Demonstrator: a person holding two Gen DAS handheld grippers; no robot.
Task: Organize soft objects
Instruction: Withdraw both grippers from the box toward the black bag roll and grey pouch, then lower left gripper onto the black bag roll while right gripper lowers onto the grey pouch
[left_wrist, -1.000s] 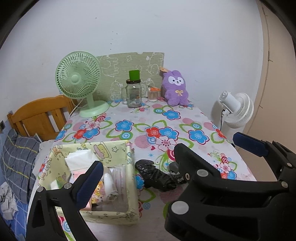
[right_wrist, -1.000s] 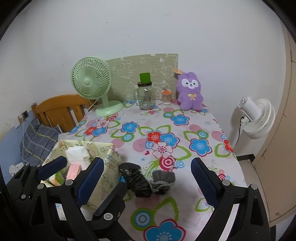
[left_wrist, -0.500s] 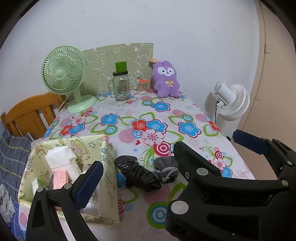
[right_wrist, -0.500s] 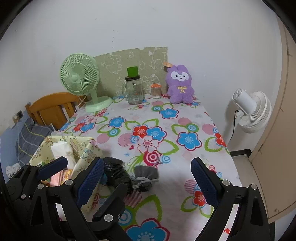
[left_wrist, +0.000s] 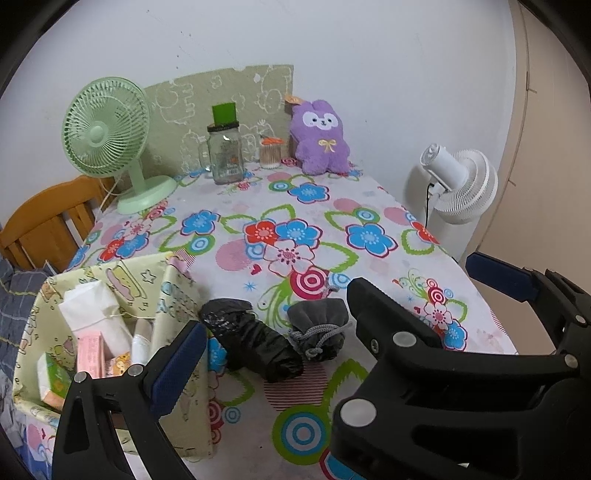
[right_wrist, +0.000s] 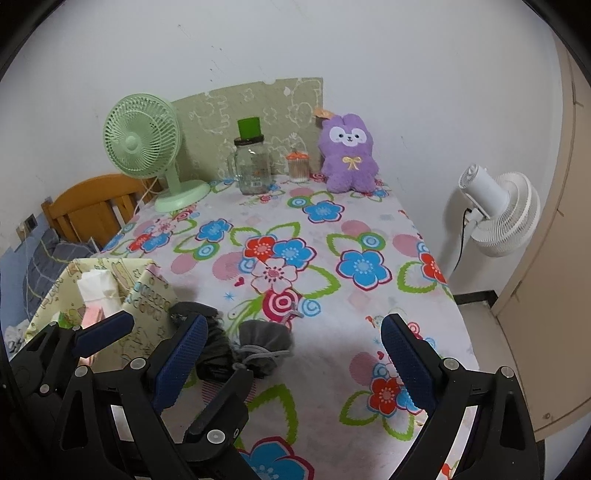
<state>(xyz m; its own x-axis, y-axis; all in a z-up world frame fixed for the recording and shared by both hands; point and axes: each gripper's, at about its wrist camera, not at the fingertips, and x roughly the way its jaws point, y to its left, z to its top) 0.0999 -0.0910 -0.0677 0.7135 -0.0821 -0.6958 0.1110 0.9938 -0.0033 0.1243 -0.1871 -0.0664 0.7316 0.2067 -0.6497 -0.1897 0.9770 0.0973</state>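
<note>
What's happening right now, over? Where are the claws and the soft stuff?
Left gripper open, empty. Right gripper open, empty, above the grey pouch. Pouch and black bundle lie touching on the tablecloth, beside the fabric box. Nothing in between.

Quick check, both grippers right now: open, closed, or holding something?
Left gripper: open, holding nothing.
Right gripper: open, holding nothing; gray drawstring pouch lies on the table between its fingers.

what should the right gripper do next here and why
Probably ease the right gripper down over the grey drawstring pouch: its jaws stand open and empty, the pouch lies loose on the tablecloth just ahead, beside the black bundle and outside the fabric box.
</note>
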